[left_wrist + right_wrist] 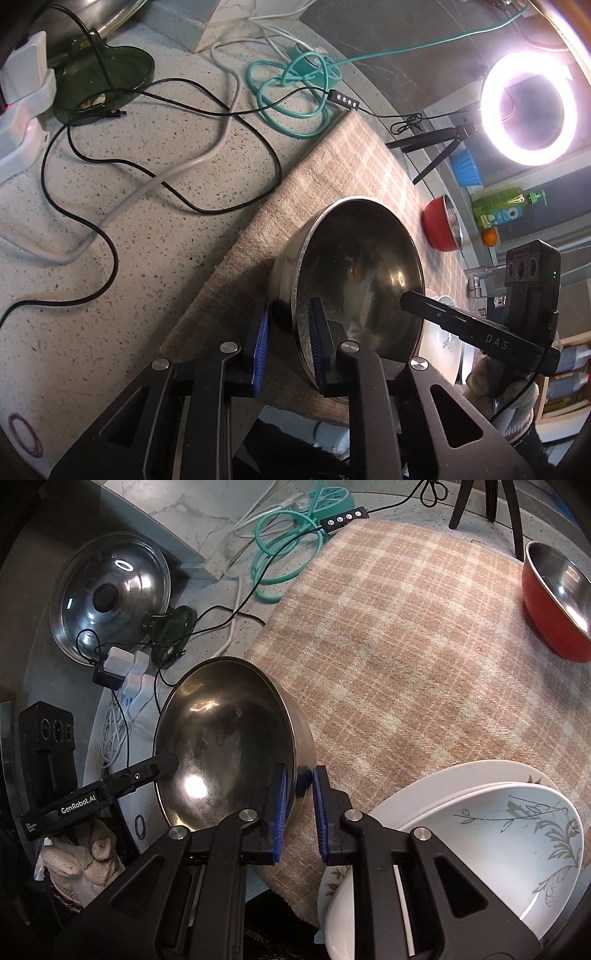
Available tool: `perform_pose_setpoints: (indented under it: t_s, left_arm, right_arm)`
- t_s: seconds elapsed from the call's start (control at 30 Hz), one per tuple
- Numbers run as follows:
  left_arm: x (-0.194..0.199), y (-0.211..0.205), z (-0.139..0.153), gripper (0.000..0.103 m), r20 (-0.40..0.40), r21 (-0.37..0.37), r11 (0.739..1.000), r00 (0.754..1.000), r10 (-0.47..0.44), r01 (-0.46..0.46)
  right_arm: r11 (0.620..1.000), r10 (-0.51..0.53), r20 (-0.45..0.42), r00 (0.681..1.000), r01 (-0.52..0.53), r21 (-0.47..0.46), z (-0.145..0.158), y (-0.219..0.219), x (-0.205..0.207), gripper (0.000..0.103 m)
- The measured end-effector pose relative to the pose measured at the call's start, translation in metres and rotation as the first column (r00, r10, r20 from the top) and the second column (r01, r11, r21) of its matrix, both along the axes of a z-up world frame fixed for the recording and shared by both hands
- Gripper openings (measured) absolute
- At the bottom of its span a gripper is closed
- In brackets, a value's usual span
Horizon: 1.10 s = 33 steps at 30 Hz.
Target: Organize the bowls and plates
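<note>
A large steel bowl point(362, 266) point(221, 738) rests on the near corner of a plaid cloth point(406, 646). My left gripper point(290, 325) is shut on its rim, one blue pad inside the wall and one outside. On the opposite side of the rim my right gripper point(299, 797) is shut the same way. A red bowl point(546, 627) with a steel inside sits at the cloth's far right. A white floral bowl point(498, 834) lies on white plates just right of my right gripper.
Loose black, grey and teal cables point(288, 92) sprawl over the speckled counter left of the cloth. A pot lid point(110, 594) leans at the back left. A ring light point(528, 110) on a tripod, a blue cup point(465, 170) and a green soap bottle point(506, 210) stand beyond the cloth.
</note>
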State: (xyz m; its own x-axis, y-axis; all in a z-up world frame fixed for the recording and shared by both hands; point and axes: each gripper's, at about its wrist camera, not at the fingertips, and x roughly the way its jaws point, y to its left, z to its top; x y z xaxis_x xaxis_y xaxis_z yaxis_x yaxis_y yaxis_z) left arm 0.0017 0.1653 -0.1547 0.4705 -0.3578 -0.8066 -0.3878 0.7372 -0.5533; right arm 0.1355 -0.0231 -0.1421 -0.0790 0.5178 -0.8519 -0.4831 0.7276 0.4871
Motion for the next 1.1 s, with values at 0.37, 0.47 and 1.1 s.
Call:
perform_pose_setpoints:
  t_s: [0.37, 0.47, 1.1]
  left_arm:
    - [0.006, -0.002, 0.007, 0.017, 0.017, 0.006, 1.000, 1.000, -0.010, 0.009]
    - [0.015, -0.005, 0.009, 0.017, 0.022, 0.022, 0.999, 0.999, -0.026, 0.025]
    - [0.088, -0.037, 0.007, 0.017, 0.047, 0.092, 0.985, 0.988, -0.148, 0.143]
  right_arm:
    - [0.999, -0.048, -0.018, 0.999, 0.048, 0.019, 0.002, -0.009, 0.006, 0.013]
    - [0.998, -0.062, -0.002, 0.998, 0.062, 0.017, 0.005, -0.012, 0.009, 0.013]
    - [0.970, -0.242, 0.013, 0.970, 0.242, -0.017, -0.002, -0.048, 0.046, 0.013]
